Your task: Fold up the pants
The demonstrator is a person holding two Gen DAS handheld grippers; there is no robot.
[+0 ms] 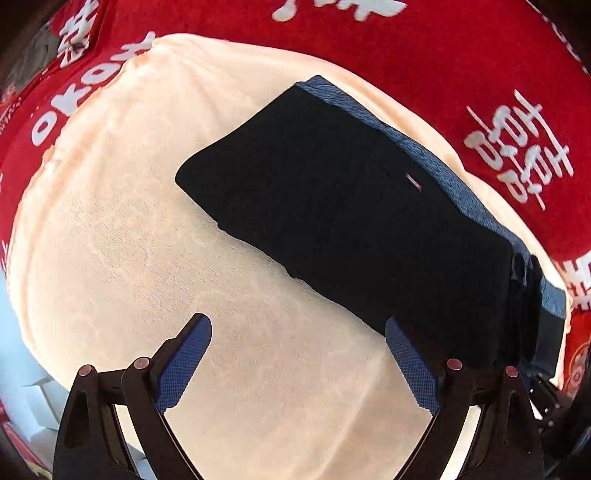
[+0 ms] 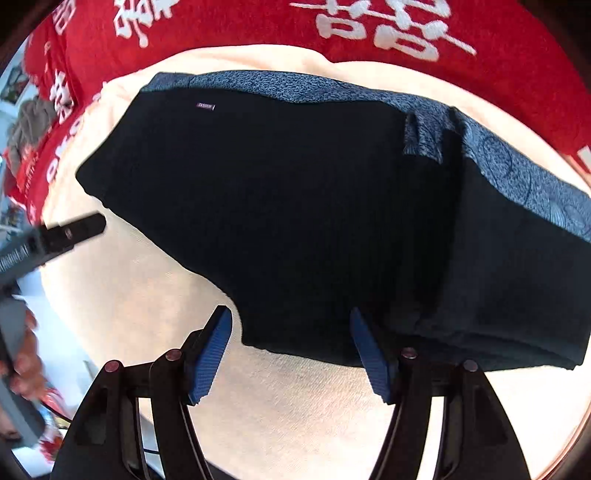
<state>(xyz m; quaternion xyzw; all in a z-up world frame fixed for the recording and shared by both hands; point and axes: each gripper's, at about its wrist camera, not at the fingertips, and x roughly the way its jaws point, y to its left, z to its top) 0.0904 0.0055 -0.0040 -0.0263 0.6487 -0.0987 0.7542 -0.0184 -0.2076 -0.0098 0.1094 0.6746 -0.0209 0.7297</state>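
Observation:
The dark pants [image 1: 343, 206] lie folded into a flat oblong on a cream towel [image 1: 147, 240]. A blue patterned inner band [image 1: 424, 147] shows along the far edge. My left gripper [image 1: 297, 332] is open and empty, just in front of the pants' near edge. In the right wrist view the pants [image 2: 295, 206] fill the middle, with the patterned band [image 2: 498, 162] at the far right. My right gripper [image 2: 291, 325] is open and empty, its fingers on either side of the near edge. The left gripper's finger [image 2: 74, 229] shows at the left.
The cream towel [image 2: 295, 406] lies over a red cloth with white characters [image 1: 406, 55], which also shows in the right wrist view [image 2: 258, 33]. A hand [image 2: 26, 365] holds the left gripper at the left edge. Clutter lies beyond the cloth's left edge.

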